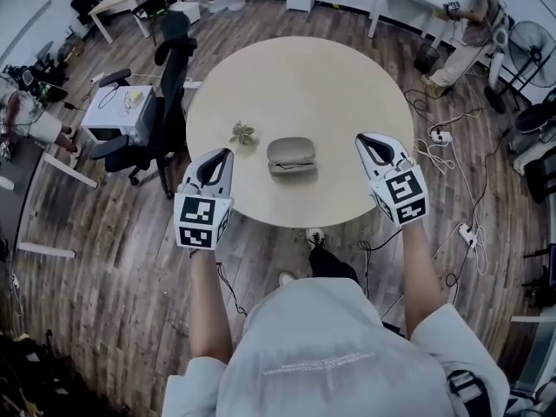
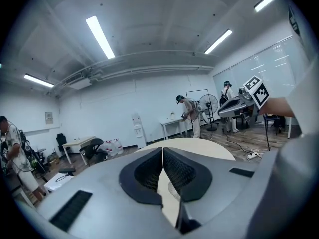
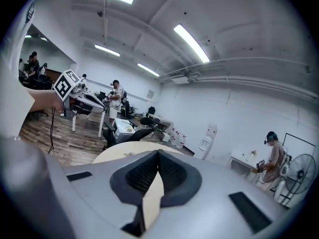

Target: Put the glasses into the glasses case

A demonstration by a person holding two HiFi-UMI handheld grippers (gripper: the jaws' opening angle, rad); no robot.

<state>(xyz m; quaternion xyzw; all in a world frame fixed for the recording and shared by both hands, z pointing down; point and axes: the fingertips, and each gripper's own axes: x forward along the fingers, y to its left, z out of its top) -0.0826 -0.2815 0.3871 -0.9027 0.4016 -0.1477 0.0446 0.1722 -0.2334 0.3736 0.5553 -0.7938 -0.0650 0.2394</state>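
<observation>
Head view puts the glasses case (image 1: 291, 156) on the near half of the round table (image 1: 347, 76), a little toward 6 o'clock from the table's middle. It is a grey oval shell, and I cannot tell from here whether its lid is up or down. At about 10 o'clock from the case, near it but not touching, lies a small olive-brown tangle that I take for the folded glasses (image 1: 243, 133). It is too small to make out the lenses or arms.

The left gripper (image 1: 223, 153) hangs at 8 o'clock from the case, over the table's near edge. In the left gripper view its jaws meet at the tips with nothing between them. The right gripper (image 1: 364, 138) sits at 3 o'clock from the case, well apart from it. Its own view shows its jaws closed tip to tip and empty as well. Neither tool touches anything.

The risks, as I judge them:
- Jaws brought down closed would shove the light frame across the smooth top instead of picking it up.
- A pinch on a lens or a thin arm could bend it.
- The case may skid or tip if it is not steadied.

An office chair (image 1: 174, 68) stands at 10 o'clock beyond the table.
</observation>
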